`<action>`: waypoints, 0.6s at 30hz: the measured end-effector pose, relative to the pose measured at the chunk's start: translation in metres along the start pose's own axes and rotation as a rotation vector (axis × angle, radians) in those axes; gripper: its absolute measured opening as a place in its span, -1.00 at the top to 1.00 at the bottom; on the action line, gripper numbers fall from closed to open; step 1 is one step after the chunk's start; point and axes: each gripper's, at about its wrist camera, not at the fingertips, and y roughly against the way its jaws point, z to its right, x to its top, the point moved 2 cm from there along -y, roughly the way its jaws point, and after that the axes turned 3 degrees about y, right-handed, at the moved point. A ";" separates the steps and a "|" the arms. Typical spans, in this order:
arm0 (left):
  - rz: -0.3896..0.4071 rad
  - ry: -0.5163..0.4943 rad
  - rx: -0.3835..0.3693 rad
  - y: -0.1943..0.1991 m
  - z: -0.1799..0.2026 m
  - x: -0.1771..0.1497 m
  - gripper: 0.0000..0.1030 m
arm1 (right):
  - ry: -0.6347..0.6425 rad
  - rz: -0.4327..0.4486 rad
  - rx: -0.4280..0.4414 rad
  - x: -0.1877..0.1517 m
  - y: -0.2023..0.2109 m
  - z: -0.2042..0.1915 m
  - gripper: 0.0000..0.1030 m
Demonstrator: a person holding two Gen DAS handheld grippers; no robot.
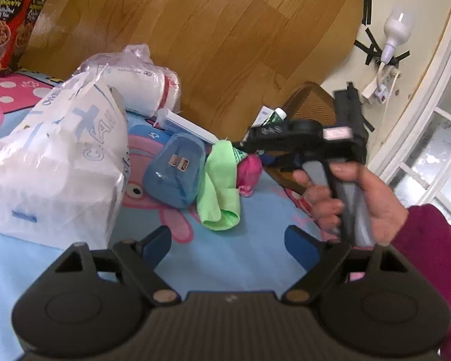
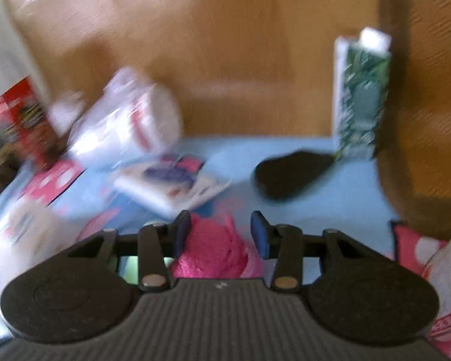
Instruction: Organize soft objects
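Now the right tongs (image 2: 221,234), half open, straddle a pink fuzzy bundle (image 2: 213,252) on the blue surface (image 2: 330,186) without yet pinching it, the left tongs (image 1: 228,242) hover wide and empty nearby; close squarely on its middle.

Soft daylight; right view motion-blurred

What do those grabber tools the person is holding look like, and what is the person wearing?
Each gripper is black plastic with a ribbed top, two round discs at the sides and jointed links with metal pins. The left gripper and the right gripper both end in two dark blue fingers. The right one has a grey and black pistol handle. The sleeve is magenta.
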 end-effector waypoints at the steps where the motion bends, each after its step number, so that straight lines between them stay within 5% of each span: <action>1: 0.001 0.004 -0.009 0.000 -0.001 0.000 -0.66 | 0.017 -0.012 0.004 -0.003 0.013 0.000 0.10; 5: -0.001 0.017 -0.036 0.002 -0.002 0.000 -0.71 | 0.124 -0.059 0.052 -0.027 0.072 -0.004 0.07; 8: -0.003 0.011 -0.040 0.001 0.000 -0.001 -0.71 | 0.094 0.045 -0.003 -0.014 0.088 0.000 -0.13; 11: 0.007 -0.011 -0.033 0.002 0.004 -0.002 -0.71 | -0.027 0.109 -0.135 0.012 0.055 0.015 -0.29; 15: 0.022 -0.014 -0.027 0.005 0.004 -0.002 -0.74 | -0.142 0.056 -0.318 0.030 -0.022 0.032 -0.29; 18: 0.024 0.002 -0.033 0.005 0.001 -0.001 -0.76 | -0.252 0.059 -0.331 0.033 -0.049 0.044 -0.52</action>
